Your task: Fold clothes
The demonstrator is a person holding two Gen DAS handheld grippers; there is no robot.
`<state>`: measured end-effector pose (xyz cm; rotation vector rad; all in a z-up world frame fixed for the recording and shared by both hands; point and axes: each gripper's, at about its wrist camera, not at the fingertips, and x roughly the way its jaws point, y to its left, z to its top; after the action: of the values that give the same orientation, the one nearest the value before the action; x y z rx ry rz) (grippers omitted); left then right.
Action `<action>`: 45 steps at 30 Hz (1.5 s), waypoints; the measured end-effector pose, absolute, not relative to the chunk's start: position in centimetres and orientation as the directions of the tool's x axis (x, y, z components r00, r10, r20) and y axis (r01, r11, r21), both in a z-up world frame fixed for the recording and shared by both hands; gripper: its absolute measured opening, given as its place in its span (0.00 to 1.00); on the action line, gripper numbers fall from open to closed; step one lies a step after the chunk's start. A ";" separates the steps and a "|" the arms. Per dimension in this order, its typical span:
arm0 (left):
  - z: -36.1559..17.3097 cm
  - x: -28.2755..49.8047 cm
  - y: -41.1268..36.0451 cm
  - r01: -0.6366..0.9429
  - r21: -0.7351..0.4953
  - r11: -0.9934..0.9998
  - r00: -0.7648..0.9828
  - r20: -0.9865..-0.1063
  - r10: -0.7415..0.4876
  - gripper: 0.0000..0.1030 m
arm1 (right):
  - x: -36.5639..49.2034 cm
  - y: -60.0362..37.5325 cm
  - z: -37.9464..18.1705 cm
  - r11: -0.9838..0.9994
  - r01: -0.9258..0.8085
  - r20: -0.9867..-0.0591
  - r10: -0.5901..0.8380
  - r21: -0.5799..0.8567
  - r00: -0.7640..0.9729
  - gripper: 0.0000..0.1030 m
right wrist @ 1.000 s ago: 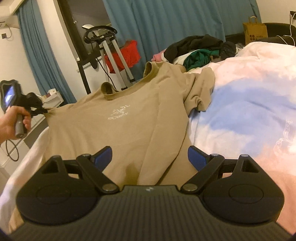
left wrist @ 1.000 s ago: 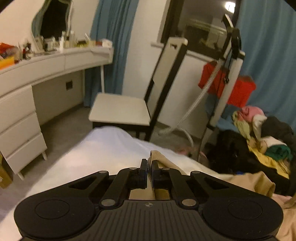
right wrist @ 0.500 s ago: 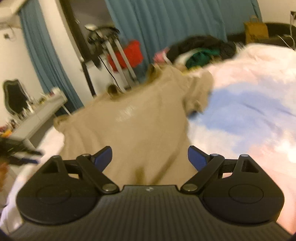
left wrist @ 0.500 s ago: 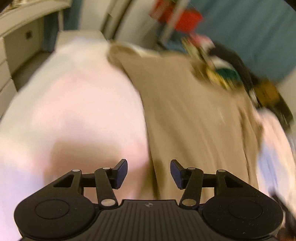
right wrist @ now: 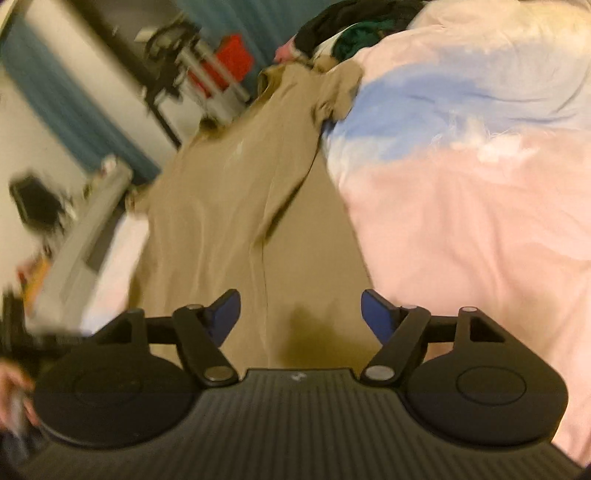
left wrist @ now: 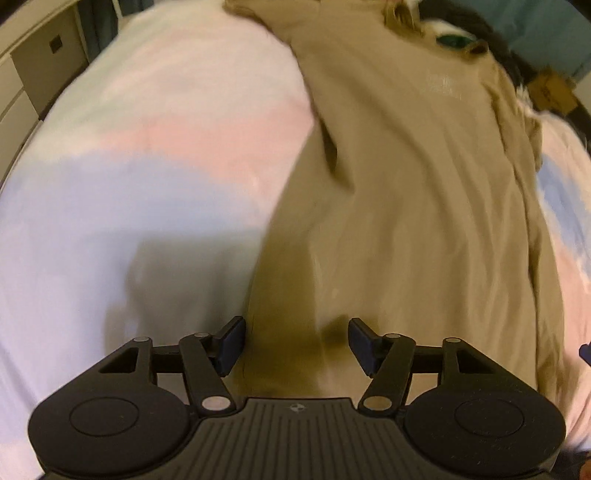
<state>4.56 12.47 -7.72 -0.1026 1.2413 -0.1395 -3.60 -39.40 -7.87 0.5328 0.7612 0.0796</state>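
A tan T-shirt lies spread lengthwise on the bed, collar at the far end, with a small pale print on the chest. It also shows in the right wrist view. My left gripper is open and empty, low over the shirt's near hem at its left edge. My right gripper is open and empty over the near hem towards the shirt's right side. Both views are blurred by motion.
The bed has a pink, white and blue duvet, also in the right wrist view. A heap of dark and green clothes lies beyond the shirt's collar. A white dresser stands left of the bed. A red item stands beside a metal frame.
My left gripper let go of the shirt's sleeve, opened, and swung down to the near hem. My right gripper stayed open and dropped closer to the hem, tilting.
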 end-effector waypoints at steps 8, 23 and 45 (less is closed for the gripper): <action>-6.9 3.8 13.0 0.042 -0.197 0.980 0.310 -0.929 -0.200 0.13 | -1.2 -33.9 -10.5 0.956 0.011 -0.802 0.240 0.294 0.547 0.46; -3.4 -0.7 13.7 -0.012 -0.282 0.959 0.290 -0.919 -0.267 0.03 | -4.9 -42.0 -6.2 0.873 0.239 -0.746 0.189 0.426 0.639 0.09; 5.7 -5.0 4.1 0.234 -0.134 0.963 0.683 -0.683 -0.261 0.88 | -6.9 -41.2 -3.5 0.842 0.104 -0.406 0.144 0.530 0.902 0.79</action>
<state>-5.02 4.15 5.67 -0.0368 0.7710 -0.2779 -6.91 -41.15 -3.55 0.5747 0.4512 0.0219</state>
